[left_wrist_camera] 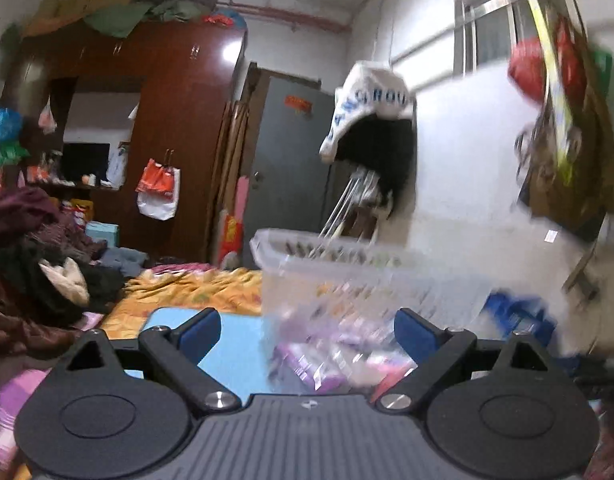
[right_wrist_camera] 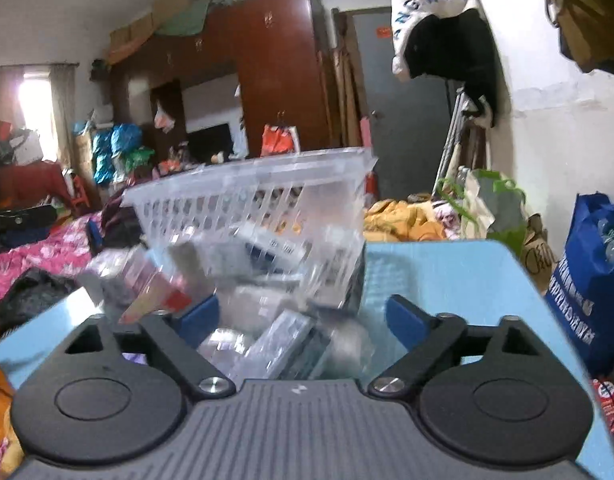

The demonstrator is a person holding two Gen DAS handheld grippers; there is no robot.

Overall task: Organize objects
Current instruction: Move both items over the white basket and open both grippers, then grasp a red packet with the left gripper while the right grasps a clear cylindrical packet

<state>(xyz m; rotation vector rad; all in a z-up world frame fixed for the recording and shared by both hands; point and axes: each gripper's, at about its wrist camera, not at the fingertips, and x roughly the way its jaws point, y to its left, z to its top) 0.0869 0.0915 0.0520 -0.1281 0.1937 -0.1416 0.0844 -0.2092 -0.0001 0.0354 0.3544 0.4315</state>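
Note:
A clear plastic basket (right_wrist_camera: pixel 247 196) with slotted walls sits tilted on a light blue table (right_wrist_camera: pixel 439 276). Packets and small boxes (right_wrist_camera: pixel 267 340) lie blurred under and in front of it. The basket also shows in the left wrist view (left_wrist_camera: pixel 347 276), with pink and purple packets (left_wrist_camera: pixel 339 360) at its base. My left gripper (left_wrist_camera: pixel 307 330) is open, its blue fingertips apart in front of the basket. My right gripper (right_wrist_camera: pixel 303 316) is open and empty, right before the spilled packets.
The blue table (left_wrist_camera: pixel 239 344) stands by a bed with an orange cover (left_wrist_camera: pixel 195 288) and piled clothes (left_wrist_camera: pixel 31 256). A blue shopping bag (right_wrist_camera: pixel 587 276) stands at the right. A wardrobe (left_wrist_camera: pixel 167 120), a grey door (left_wrist_camera: pixel 291 152) and hanging bags (left_wrist_camera: pixel 563 120) line the walls.

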